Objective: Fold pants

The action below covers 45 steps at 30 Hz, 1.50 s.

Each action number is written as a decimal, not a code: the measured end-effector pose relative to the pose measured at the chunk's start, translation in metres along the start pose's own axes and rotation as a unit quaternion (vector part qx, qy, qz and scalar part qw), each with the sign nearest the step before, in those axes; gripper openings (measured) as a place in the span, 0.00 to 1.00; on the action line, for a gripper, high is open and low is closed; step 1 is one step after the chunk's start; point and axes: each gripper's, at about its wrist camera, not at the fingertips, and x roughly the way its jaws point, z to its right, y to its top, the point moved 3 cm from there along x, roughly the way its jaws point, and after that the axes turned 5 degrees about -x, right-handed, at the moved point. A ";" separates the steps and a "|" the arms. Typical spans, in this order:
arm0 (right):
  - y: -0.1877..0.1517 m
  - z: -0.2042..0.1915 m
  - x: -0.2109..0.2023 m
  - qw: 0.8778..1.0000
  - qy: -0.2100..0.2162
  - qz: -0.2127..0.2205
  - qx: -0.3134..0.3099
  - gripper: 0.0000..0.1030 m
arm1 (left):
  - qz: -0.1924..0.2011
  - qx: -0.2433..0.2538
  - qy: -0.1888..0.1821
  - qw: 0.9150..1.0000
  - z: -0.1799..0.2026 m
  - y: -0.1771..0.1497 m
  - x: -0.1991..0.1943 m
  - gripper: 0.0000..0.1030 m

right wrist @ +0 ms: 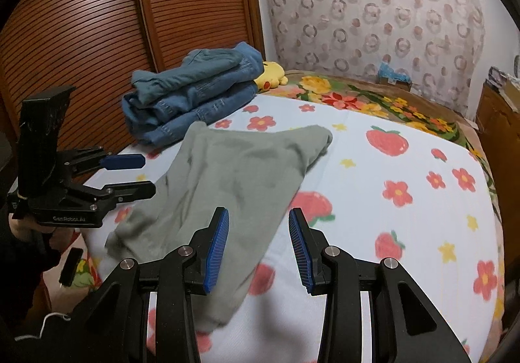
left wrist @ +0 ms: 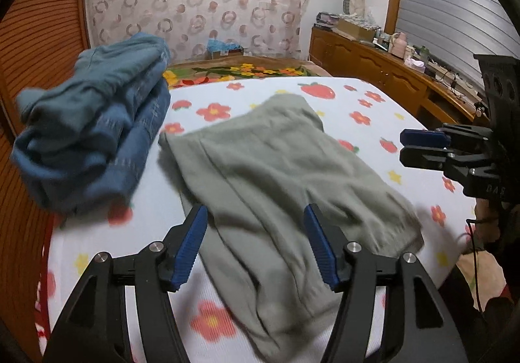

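Note:
Grey-green pants (left wrist: 279, 174) lie folded flat on the flowered bedsheet (left wrist: 364, 103), also in the right wrist view (right wrist: 227, 181). My left gripper (left wrist: 255, 233) is open and empty, hovering just above the pants' near part; it shows in the right wrist view (right wrist: 143, 176) at the pants' left edge. My right gripper (right wrist: 258, 242) is open and empty above the pants' near right edge; it shows in the left wrist view (left wrist: 403, 148) to the right of the pants.
A stack of folded blue jeans (left wrist: 97, 135) lies at the far left of the bed, also in the right wrist view (right wrist: 191, 96). A yellow plush toy (right wrist: 271, 75) lies behind it. A slatted wooden wardrobe (right wrist: 97, 21) stands at left. A cluttered wooden dresser (left wrist: 373, 60) stands at right.

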 end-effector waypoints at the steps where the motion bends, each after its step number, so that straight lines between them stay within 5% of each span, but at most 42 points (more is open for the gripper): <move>1: -0.003 -0.002 -0.002 1.000 -0.002 -0.001 0.000 0.39 | -0.002 -0.004 -0.002 1.000 0.001 -0.007 -0.003 0.58; 13: -0.024 -0.016 -0.001 1.000 -0.002 -0.021 -0.003 0.39 | -0.025 -0.019 -0.019 0.999 0.009 -0.051 -0.010 0.35; 26: -0.032 -0.015 0.005 1.000 0.005 -0.027 0.006 0.39 | -0.044 -0.038 -0.023 0.998 0.006 -0.065 -0.009 0.34; 28: -0.032 -0.015 0.005 1.000 0.005 -0.027 0.006 0.39 | -0.042 -0.037 -0.024 0.998 0.007 -0.065 -0.010 0.32; 33: -0.034 -0.014 0.003 1.000 0.001 -0.026 0.008 0.39 | -0.019 -0.035 -0.030 0.999 0.011 -0.059 -0.022 0.08; 45: -0.039 -0.004 -0.017 1.000 -0.004 -0.018 0.020 0.39 | 0.020 -0.027 -0.020 0.999 0.015 -0.043 -0.069 0.06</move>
